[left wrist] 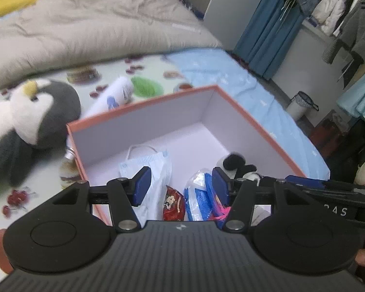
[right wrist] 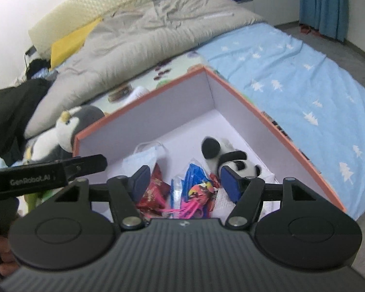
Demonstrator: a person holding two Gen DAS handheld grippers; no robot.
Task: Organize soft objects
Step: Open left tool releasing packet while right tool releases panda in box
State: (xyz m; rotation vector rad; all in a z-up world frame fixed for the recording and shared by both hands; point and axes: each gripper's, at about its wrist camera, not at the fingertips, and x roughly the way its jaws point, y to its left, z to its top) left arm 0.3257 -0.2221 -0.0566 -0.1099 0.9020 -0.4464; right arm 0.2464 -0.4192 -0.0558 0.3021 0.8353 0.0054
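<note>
An orange-rimmed box (left wrist: 143,102) with a white inside sits on the bed; it also shows in the right wrist view (right wrist: 243,92). Inside lie a face mask (left wrist: 155,163), a red packet (left wrist: 174,203), a blue-and-white bag (left wrist: 198,194) and a panda plush (right wrist: 231,158). A penguin plush (left wrist: 34,121) lies on the bed left of the box, also in the right wrist view (right wrist: 65,131). My left gripper (left wrist: 180,185) is open and empty above the box's near side. My right gripper (right wrist: 186,182) is open and empty over the box contents.
A grey duvet (left wrist: 85,29) covers the far bed. A white tube (left wrist: 116,92) lies behind the box. A blue towel (right wrist: 304,77) lies right of the box. Black clothes (right wrist: 14,112) are at the left. Hanging clothes (left wrist: 340,12) and a bin (left wrist: 301,104) stand to the right.
</note>
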